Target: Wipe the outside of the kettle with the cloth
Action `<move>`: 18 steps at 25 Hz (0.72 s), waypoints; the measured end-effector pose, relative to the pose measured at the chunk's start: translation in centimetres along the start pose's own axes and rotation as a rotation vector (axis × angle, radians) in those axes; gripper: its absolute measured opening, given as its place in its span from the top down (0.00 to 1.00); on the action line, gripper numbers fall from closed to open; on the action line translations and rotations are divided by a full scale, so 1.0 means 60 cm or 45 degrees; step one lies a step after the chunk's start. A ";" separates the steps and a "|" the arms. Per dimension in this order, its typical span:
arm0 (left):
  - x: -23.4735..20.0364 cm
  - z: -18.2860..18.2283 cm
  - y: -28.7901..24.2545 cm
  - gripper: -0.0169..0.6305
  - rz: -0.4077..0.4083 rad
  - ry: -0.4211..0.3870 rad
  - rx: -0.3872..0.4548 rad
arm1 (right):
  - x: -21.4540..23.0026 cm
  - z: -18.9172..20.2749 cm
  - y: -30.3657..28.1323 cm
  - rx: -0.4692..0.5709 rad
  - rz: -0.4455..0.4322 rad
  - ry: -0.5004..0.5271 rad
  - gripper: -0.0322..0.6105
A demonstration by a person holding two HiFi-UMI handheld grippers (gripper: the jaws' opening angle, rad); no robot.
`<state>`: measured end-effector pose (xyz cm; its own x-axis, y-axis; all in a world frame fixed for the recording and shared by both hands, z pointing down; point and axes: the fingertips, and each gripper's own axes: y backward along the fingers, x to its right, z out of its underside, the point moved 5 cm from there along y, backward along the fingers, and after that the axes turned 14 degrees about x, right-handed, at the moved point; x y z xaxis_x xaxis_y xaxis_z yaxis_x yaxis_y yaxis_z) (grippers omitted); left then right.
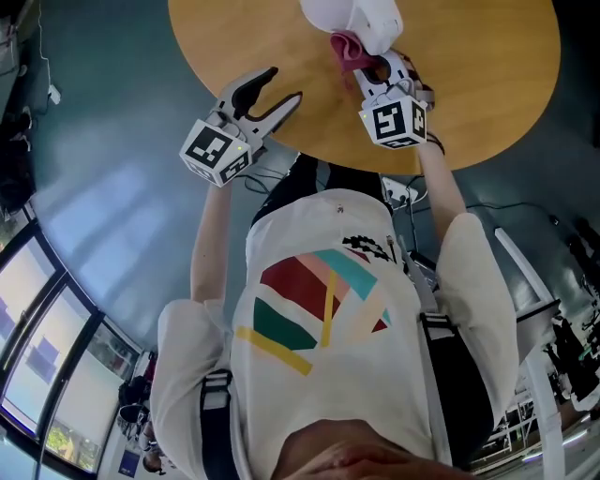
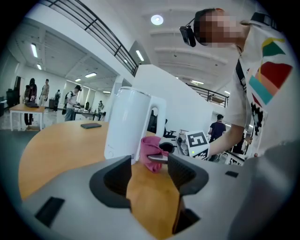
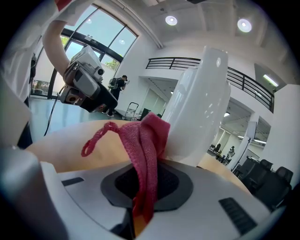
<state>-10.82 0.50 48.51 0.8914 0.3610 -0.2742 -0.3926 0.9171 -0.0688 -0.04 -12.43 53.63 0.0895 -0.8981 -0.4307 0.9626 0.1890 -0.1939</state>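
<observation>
Kettle (image 1: 361,19), white, stands upright on the round wooden table (image 1: 469,84), at the top edge of the head view and partly cut off. Right gripper (image 1: 370,67) is clamped on the pink cloth (image 1: 345,49). In the right gripper view the cloth hangs folded between the jaws, its top bunched against the kettle's lower wall and touching it. Left gripper (image 1: 284,86) hovers over the table's near edge, apart from the kettle, jaws spread with nothing held (only bare tabletop shows through the gap), so it isn't bracing the kettle. Progress, my read: the cloth is in the grip and in contact, so the wipe looks at its start or under way on one side. No streaks or wet marks show how much is covered. Likely left: rest of the body, the handle side, the lid
</observation>
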 end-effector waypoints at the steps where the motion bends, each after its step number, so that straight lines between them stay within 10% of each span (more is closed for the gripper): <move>1: 0.011 -0.013 -0.010 0.53 0.017 -0.023 0.029 | -0.001 -0.010 0.011 -0.006 0.007 -0.016 0.89; 13: 0.050 -0.098 -0.182 0.53 0.199 -0.135 0.152 | 0.022 -0.087 0.151 -0.138 0.160 -0.014 0.89; 18: 0.066 -0.078 -0.232 0.53 0.120 -0.286 0.084 | 0.040 -0.082 0.227 -0.154 0.244 -0.046 0.89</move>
<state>-2.86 -11.64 43.90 0.8825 0.4669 -0.0559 -0.4671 0.8841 0.0119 12.00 -10.07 45.60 0.2788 -0.8545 -0.4383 0.8898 0.4015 -0.2167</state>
